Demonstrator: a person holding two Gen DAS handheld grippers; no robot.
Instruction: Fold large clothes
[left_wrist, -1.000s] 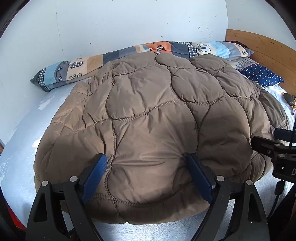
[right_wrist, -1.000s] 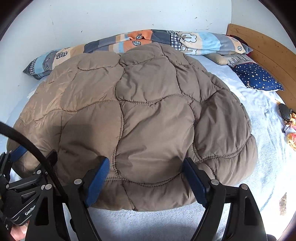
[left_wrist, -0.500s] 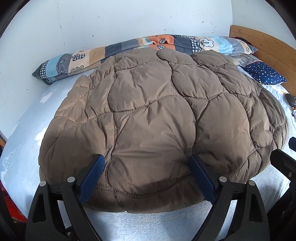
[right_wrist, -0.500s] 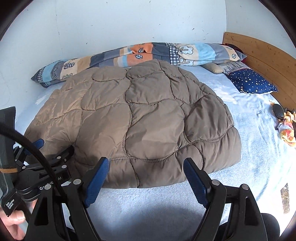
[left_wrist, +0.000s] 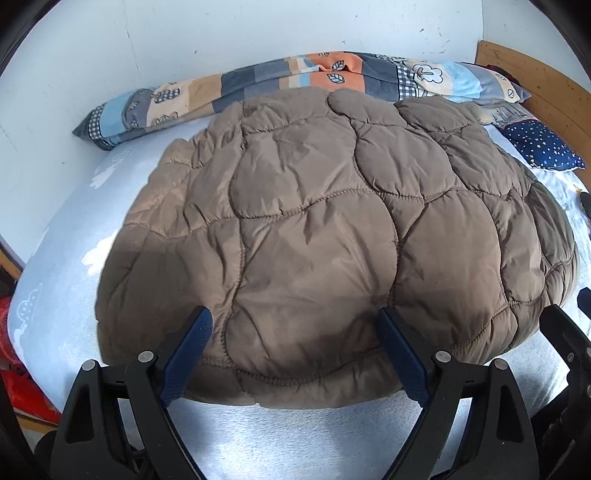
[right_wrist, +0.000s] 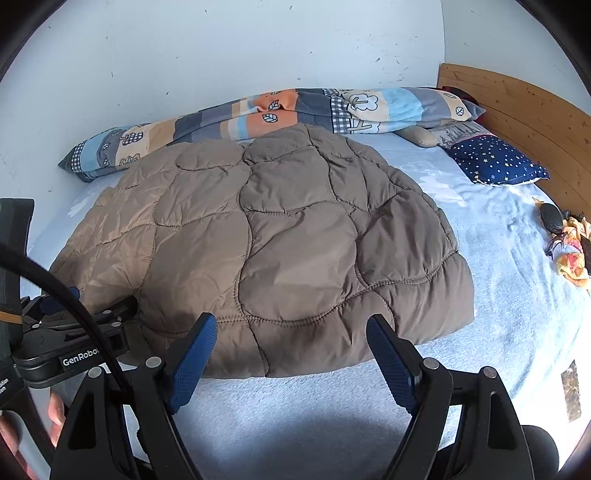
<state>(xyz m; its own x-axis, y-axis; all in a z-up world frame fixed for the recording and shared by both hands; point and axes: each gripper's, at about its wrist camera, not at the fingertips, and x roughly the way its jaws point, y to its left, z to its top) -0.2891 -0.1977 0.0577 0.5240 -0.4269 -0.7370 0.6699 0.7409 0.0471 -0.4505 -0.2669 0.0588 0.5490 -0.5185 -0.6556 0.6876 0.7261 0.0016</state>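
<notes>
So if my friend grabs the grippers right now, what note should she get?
Left gripper: open, holding nothing, over the near edge of the jacket.
Right gripper: open, holding nothing, just short of that edge.
The brown puffy jacket lies in a folded bundle on the bed, in front of the long patchwork pillow.
Done: it looks folded up, nothing clamped.
Left: probably check whether it needs one more fold or some tidying.
</notes>
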